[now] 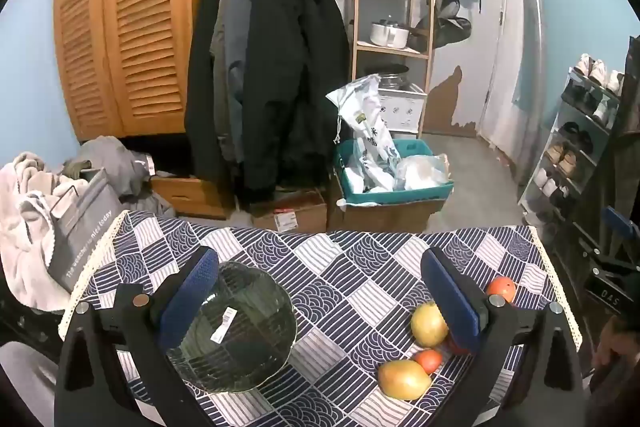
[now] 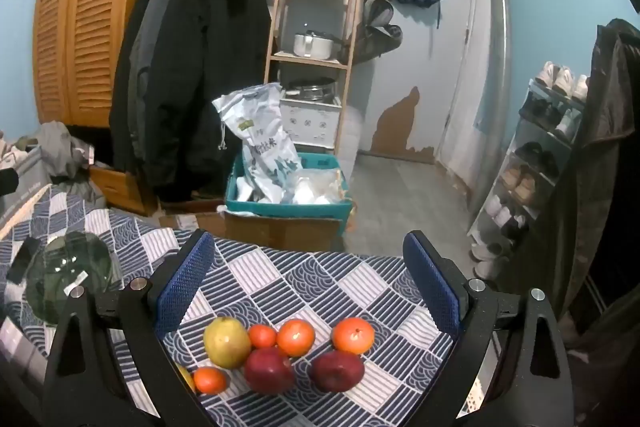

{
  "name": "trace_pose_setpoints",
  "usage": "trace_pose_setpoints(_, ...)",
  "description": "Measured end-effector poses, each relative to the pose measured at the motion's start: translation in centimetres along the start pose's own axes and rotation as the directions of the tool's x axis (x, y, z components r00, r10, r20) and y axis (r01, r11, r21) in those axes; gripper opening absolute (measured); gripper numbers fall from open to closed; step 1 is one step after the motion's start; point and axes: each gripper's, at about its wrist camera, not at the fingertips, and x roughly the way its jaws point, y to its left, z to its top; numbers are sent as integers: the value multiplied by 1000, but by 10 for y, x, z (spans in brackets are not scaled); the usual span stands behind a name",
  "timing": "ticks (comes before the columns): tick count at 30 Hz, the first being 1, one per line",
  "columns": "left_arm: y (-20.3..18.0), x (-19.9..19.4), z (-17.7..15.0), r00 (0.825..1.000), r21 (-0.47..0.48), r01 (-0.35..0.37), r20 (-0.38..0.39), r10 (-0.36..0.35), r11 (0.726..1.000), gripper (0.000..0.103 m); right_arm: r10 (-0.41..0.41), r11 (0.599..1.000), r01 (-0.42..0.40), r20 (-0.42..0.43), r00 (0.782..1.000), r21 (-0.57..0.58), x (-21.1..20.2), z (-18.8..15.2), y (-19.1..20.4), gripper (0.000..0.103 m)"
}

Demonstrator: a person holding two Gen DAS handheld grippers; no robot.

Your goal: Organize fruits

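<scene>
A glass bowl (image 1: 236, 327) with a price sticker sits empty on the patterned tablecloth (image 1: 340, 267); it also shows in the right wrist view (image 2: 68, 275). My left gripper (image 1: 320, 299) is open, its left pad beside the bowl. Two yellow mangoes (image 1: 429, 323) (image 1: 403, 379) and oranges (image 1: 501, 287) lie to its right. My right gripper (image 2: 308, 291) is open above a cluster of fruit: a yellow mango (image 2: 226, 342), several oranges (image 2: 353, 335), and two red apples (image 2: 269, 370) (image 2: 338, 371).
The table's far edge (image 2: 280, 247) drops to a floor with cardboard boxes and a teal bin (image 2: 288, 203) of bags. Coats hang behind (image 1: 264, 67). A shoe rack (image 2: 532, 163) stands right; laundry (image 1: 32, 211) is piled left.
</scene>
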Motion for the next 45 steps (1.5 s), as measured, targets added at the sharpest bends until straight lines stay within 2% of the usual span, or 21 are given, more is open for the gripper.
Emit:
trace_pose_setpoints(22, 0, -1, -1, 1000, 14, 1, 27, -1, 1000, 102, 6, 1000, -6, -3, 1000, 7, 0, -1, 0, 94)
trace_pose_setpoints(45, -1, 1, -4, 1000, 9, 18, 18, -18, 1000, 101, 8, 1000, -8, -1, 1000, 10, -1, 1, -1, 94)
